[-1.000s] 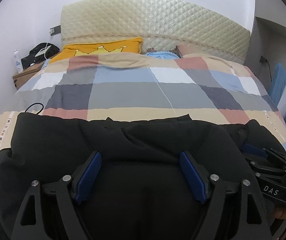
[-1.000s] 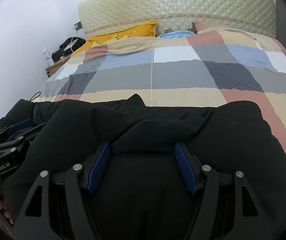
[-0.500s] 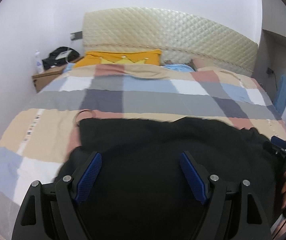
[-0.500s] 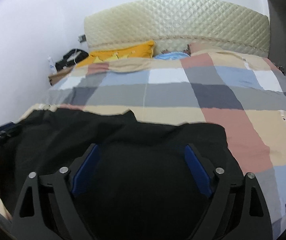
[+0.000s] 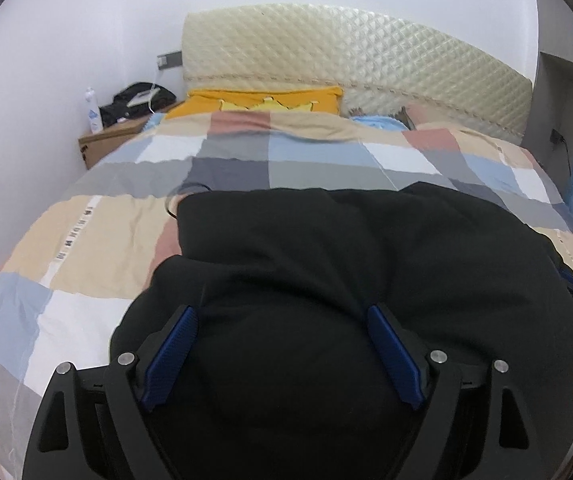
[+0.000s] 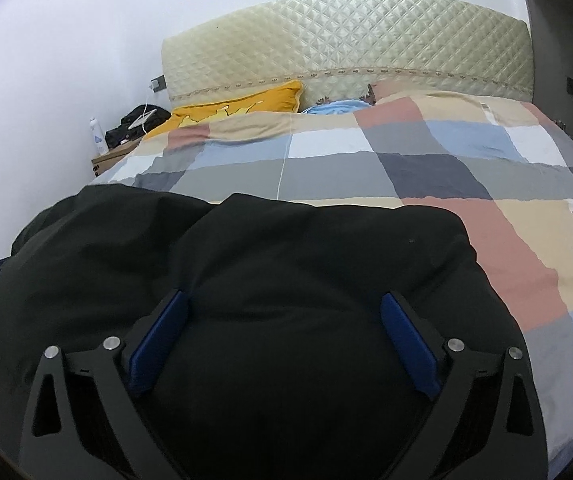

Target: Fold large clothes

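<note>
Your left tool (image 5: pixel 282 356) has its blue pads (image 5: pixel 170 356) spread wide and its jaws are opening, with the black garment (image 5: pixel 346 264) bulging between them and neither pad pressing on it. Your right tool (image 6: pixel 282 344) is the same: pads (image 6: pixel 410 352) far apart, jaws opening, black cloth between them but not clamped.

The garment lies in a thick folded heap on the near end of the bed, on the checked duvet (image 6: pixel 426 168), just below both tools.

There is no real container in sight (the nearest thing to one is the brown nightstand (image 5: pixel 106 144) at the wall). A white bottle (image 5: pixel 92 110) stands on it, beside a dark bag (image 5: pixel 138 100) with a white cable.

The left view shows bare duvet to the garment's left, a thin dark cord (image 5: pixel 184 194) at its far left corner, and your right tool's black body at the right edge. The right view shows bare duvet to the garment's right and your left tool's body at the left edge. Both show the yellow pillow (image 6: pixel 238 106) and the quilted headboard (image 6: pixel 346 48).
</note>
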Action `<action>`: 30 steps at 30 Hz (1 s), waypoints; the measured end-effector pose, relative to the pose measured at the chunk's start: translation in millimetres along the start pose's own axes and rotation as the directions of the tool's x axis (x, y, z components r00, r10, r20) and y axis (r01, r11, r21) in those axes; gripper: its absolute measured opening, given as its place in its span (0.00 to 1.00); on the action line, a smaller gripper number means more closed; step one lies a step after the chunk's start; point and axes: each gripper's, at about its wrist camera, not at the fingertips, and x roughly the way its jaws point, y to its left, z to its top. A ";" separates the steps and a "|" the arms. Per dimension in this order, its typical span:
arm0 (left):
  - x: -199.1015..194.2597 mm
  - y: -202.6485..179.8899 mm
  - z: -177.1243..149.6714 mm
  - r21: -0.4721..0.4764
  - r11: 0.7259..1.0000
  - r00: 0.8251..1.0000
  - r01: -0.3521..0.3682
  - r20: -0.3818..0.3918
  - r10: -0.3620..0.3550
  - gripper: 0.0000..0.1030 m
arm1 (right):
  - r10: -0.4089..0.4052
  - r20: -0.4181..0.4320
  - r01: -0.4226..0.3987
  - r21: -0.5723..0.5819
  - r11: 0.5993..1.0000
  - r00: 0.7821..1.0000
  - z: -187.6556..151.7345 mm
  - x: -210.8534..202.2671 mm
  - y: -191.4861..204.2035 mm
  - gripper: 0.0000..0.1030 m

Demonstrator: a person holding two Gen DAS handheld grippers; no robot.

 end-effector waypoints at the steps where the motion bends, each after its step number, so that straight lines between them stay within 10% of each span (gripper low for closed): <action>1: -3.2 -0.6 0.6 0.000 1.000 1.000 -0.005 -0.010 0.005 0.84 | -0.010 0.001 0.010 0.003 1.000 1.000 0.7 -3.5 0.4 0.94; 15: -192.7 -4.6 25.9 -0.038 0.999 0.986 -0.039 0.164 0.045 0.84 | 0.042 0.196 -0.045 0.010 0.999 0.980 49.5 -170.9 40.7 1.00; 23: -326.5 -32.8 42.2 -0.002 0.999 0.953 -0.033 0.301 0.032 0.92 | 0.159 0.370 -0.163 -0.018 0.986 0.915 77.4 -315.5 76.0 1.00; 30: -391.2 -50.5 17.6 0.015 0.999 0.945 0.044 0.324 -0.047 0.92 | 0.073 0.394 -0.051 -0.066 0.997 0.916 61.5 -379.2 110.5 1.00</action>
